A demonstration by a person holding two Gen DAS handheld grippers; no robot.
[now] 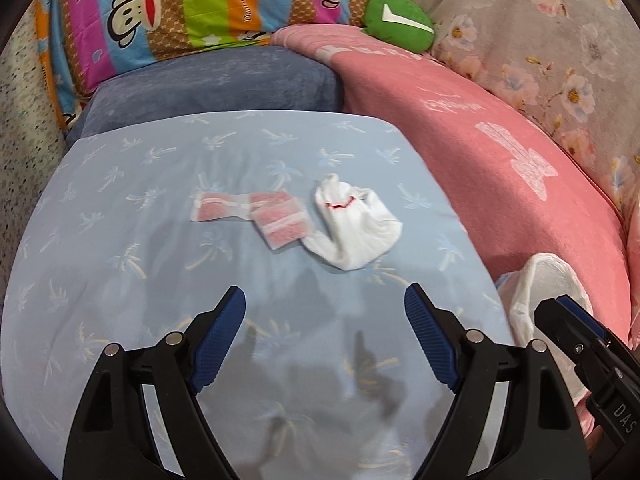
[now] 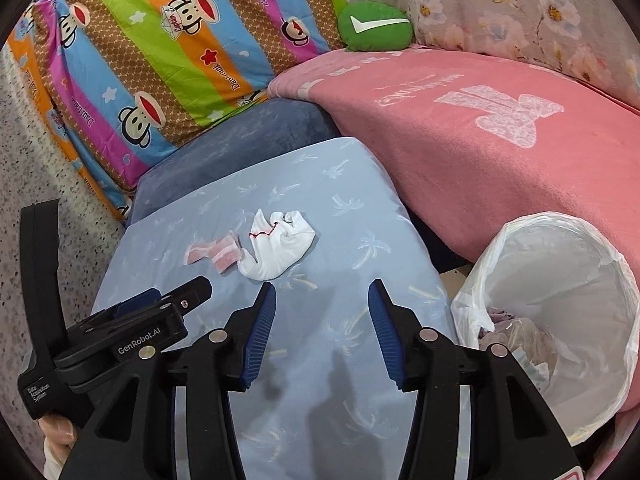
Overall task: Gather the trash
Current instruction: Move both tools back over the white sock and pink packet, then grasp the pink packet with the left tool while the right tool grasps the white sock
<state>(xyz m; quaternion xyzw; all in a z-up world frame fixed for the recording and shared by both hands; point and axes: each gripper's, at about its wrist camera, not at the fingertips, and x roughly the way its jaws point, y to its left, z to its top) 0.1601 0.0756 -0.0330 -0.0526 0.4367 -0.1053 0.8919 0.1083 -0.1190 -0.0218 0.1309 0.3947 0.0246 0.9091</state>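
A white sock with a red-trimmed cuff lies crumpled on a light blue palm-print cushion. Left of it lie pink-and-white packets. My left gripper is open and empty, hovering short of the sock. My right gripper is open and empty, also short of the sock. A bin lined with a white plastic bag stands at the right; some trash shows inside it. The other gripper's body shows at each view's edge.
A pink blanket covers the bed to the right. A dark blue cushion, a striped monkey-print pillow and a green check-mark plush lie behind.
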